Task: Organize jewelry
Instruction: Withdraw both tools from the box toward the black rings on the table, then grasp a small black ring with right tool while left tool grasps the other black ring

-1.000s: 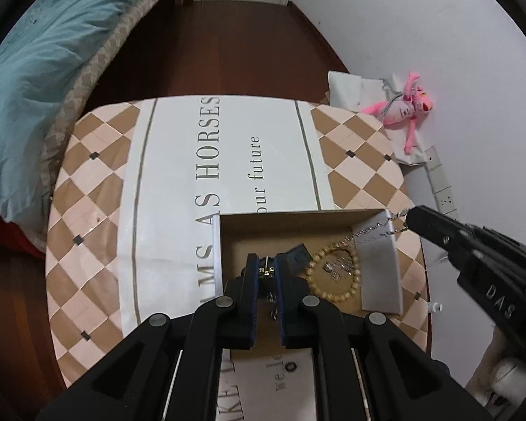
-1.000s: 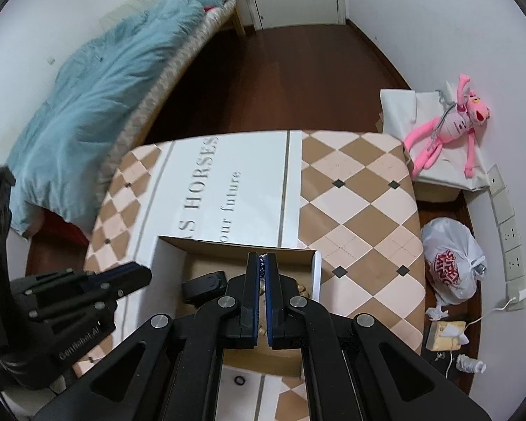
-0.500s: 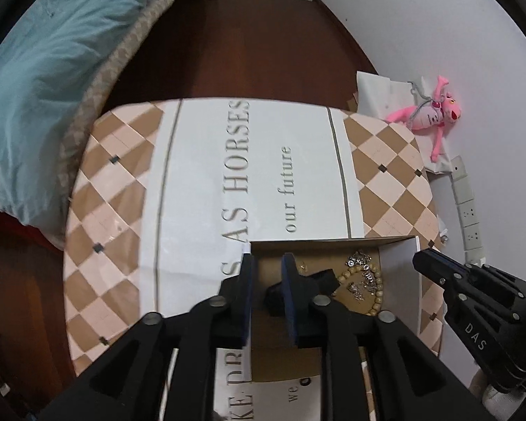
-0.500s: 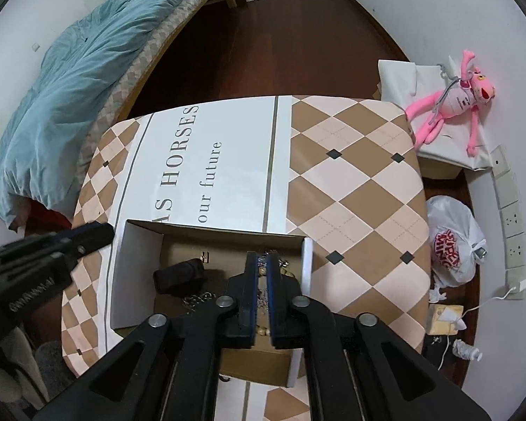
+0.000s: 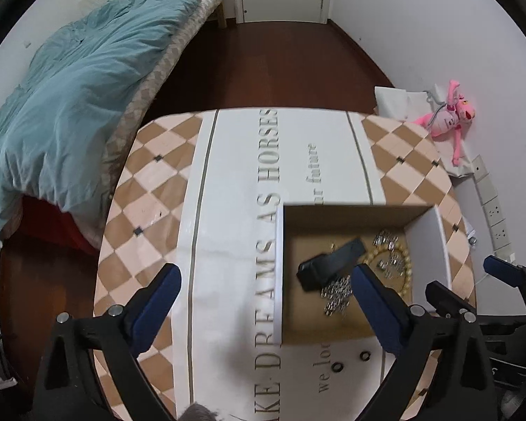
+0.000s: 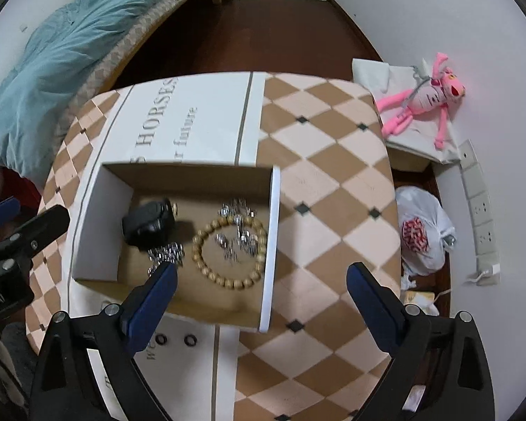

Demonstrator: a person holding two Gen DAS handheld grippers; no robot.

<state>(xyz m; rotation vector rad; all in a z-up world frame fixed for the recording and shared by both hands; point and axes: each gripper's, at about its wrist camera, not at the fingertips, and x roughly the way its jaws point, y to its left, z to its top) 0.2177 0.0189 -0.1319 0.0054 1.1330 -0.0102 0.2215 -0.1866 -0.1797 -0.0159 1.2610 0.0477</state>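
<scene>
Fingers [image 6: 159,289] spread above boxed bracelet [image 6: 228,249]

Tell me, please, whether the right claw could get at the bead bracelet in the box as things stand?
Probably yes: the right claw is open above the open-topped box, and the bead bracelet lies uncovered, chains beside it.

The left claw [image 5: 264,282], black-framed with blue pads on its two fingers, has those fingers spread wide apart with nothing between them; one blue pad [image 5: 157,298] sits far out to one side and the other far to the opposite side. The right claw [image 6: 259,280], of the same black and blue build, is likewise spread wide and holds nothing. In the left wrist view the right claw [image 5: 473,286] shows at the right edge, beside the left one.
</scene>
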